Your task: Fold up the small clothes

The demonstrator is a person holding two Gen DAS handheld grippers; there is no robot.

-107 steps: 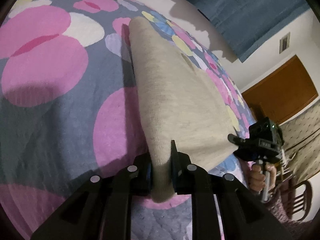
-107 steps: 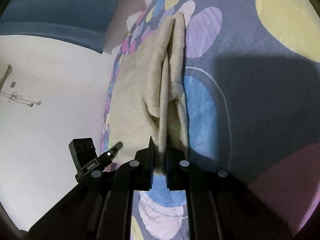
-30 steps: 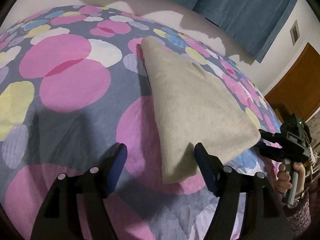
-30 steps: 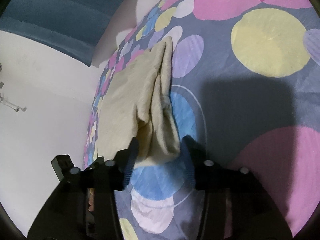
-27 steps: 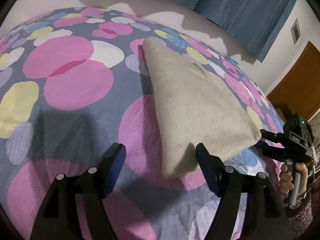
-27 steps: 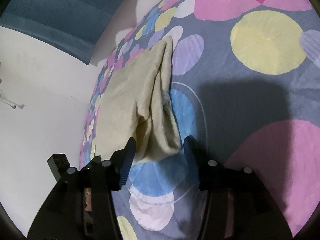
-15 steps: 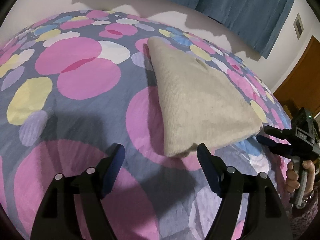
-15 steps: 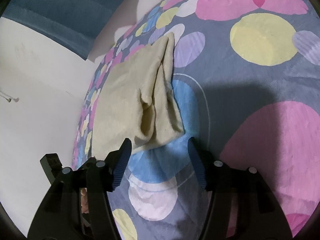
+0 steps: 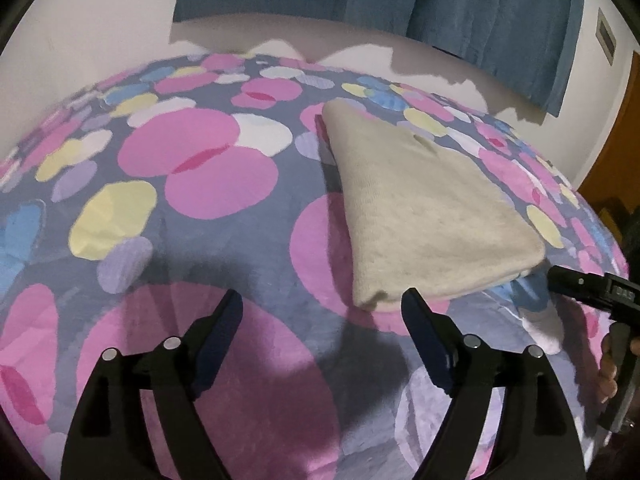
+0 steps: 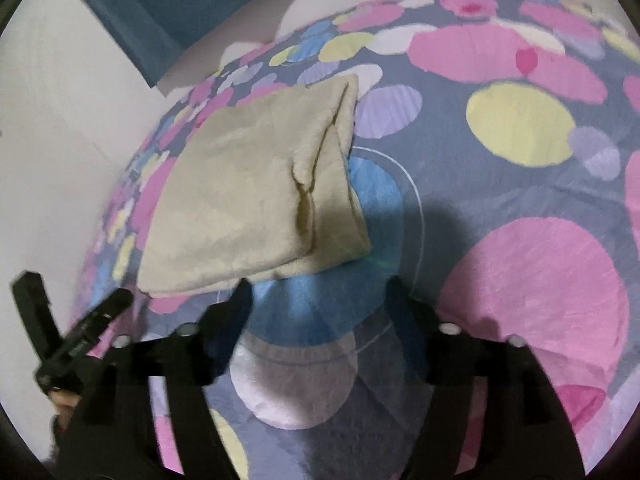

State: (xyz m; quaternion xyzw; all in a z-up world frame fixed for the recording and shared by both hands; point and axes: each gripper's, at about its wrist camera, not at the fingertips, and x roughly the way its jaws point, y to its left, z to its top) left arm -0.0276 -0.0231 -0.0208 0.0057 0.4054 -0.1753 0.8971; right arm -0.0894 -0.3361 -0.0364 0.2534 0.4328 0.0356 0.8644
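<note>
Beige garment (image 9: 420,216) lies folded flat on the spotted bedspread (image 9: 192,184), layered open edges visible in the right view (image 10: 256,196); left gripper (image 9: 322,312) stands with jaws wide apart, holding nothing, just short of the garment's near corner; right gripper (image 10: 318,300) likewise spread and empty, just short of the near edge; blue curtain (image 9: 460,8) behind the bed.

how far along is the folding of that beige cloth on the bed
Done: the beige knitted garment lies folded flat on the circle-patterned bedspread. In hand: nothing; the left tongs and right tongs are open and clear of it. Left: perhaps tidying the gaping layers at one edge.
</note>
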